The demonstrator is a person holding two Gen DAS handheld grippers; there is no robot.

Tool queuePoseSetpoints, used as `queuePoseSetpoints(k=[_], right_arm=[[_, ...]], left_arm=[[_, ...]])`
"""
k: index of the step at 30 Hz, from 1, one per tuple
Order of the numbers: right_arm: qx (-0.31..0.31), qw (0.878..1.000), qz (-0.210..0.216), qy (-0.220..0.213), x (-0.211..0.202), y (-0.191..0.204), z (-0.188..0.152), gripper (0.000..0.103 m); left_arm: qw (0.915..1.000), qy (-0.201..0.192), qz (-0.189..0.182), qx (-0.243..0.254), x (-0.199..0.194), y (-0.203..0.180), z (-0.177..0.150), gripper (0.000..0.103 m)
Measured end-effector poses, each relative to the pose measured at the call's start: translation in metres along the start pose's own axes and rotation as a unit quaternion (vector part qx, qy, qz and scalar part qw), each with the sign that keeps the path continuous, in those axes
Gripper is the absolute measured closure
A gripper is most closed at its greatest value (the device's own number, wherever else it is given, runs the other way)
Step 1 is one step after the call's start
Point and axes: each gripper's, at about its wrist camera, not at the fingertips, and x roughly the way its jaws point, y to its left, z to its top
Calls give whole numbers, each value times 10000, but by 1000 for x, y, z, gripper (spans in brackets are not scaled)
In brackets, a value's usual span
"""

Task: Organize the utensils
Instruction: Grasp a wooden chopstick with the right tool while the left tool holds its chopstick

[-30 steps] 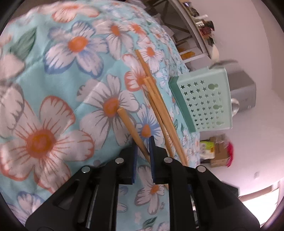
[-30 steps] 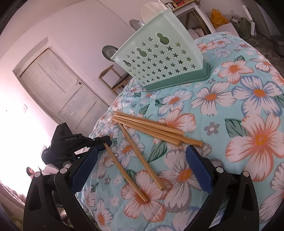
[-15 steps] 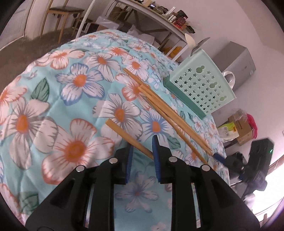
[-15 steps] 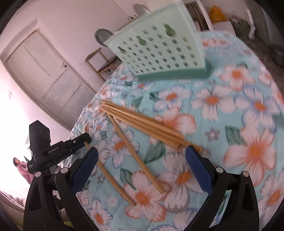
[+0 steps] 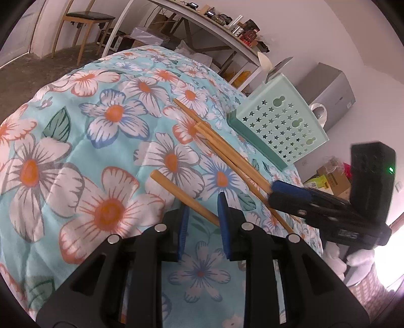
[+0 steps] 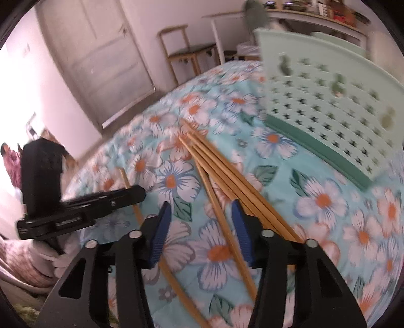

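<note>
Several wooden chopsticks lie on a floral bedspread [image 5: 75, 156]. One loose chopstick [image 5: 181, 196] runs between the blue pads of my left gripper [image 5: 202, 209], whose jaws stand a little apart around it without pressing. A bundle of chopsticks [image 5: 222, 151] lies beyond it, pointing toward a mint green perforated basket [image 5: 277, 126]. My right gripper [image 6: 202, 214] is open over another single chopstick [image 6: 222, 219], with the bundle [image 6: 227, 171] just to its right. The right gripper also shows in the left wrist view [image 5: 303, 199], the left one in the right wrist view [image 6: 83, 204].
The basket [image 6: 328, 106] stands on a darker green base at the far side of the bed. A wooden chair [image 6: 186, 50], a white table with clutter [image 5: 202, 22] and a grey appliance [image 5: 328, 93] stand beyond the bed. A door [image 6: 101, 50] is behind.
My left gripper has pulled back and its jaws have opened slightly around the loose chopstick. My right gripper has moved in low over the chopsticks and its jaws have narrowed.
</note>
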Motion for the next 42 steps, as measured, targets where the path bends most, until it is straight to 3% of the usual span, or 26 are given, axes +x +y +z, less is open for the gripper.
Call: queuePoseSetpoints(k=[4,14,19,27,32,38,42], right_arm=[[-201,9994,-147,258,22,5,12,74],[-770,9960,-145,431,53,31,44,81],[-836,9956,-124,398,61,36,50,92],[-801,9954,-370,-386,8,31,59,97],[-425,9887,-681,-1266,-53,14,63,97],[48,9715,-822,-2223,-117,-5,52,97],[388,9639,-767,-2520,-140,-21,38,97]], left_arm=[[10000,-34,-66,19,0,0,-1,80],[9998,-77,-181,31,-2,4,-2,80],[9998,-78,-172,34,-2,3,-2,80],[9998,-95,-147,49,-3,3,-2,80],[9998,-141,-89,50,-7,-1,-1,82],[9981,-570,6,246,-33,-11,12,85],[9952,-911,-55,366,-55,-23,26,90]])
